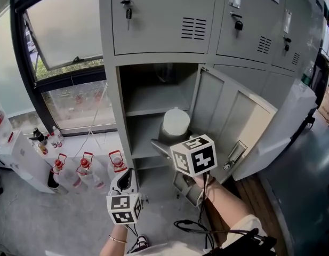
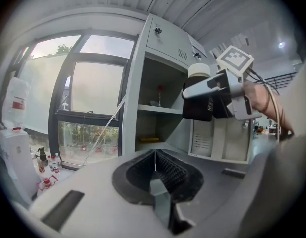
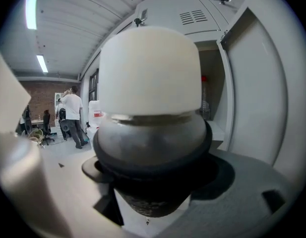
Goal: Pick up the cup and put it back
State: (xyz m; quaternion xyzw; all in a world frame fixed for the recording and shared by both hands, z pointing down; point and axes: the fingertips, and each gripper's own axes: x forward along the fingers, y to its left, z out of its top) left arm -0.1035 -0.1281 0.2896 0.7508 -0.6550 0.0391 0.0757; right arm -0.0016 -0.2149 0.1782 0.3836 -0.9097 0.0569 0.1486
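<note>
While my right gripper [image 1: 172, 137] clasps the white-lidded cup [image 1: 176, 122] before the open locker [image 1: 153, 97], my left gripper [image 1: 123, 179] hangs lower, jaws pressed together on nothing.

The cup [image 3: 150, 73] shows a smooth, matt white plastic-looking lid over a dull grey body with a brushed-metal sheen. The locker [image 1: 159, 20] is grey painted sheet metal, smooth and faintly satin. The left gripper [image 2: 153, 168] has a matt grey plastic shell and ribbed black pads [image 2: 171, 171] that look rubbery. Its marker cube [image 1: 123, 208] carries matt black-and-white print. The bottles [image 1: 85, 167] are clear plastic with red caps; the floor [image 1: 36, 223] is smooth grey.
</note>
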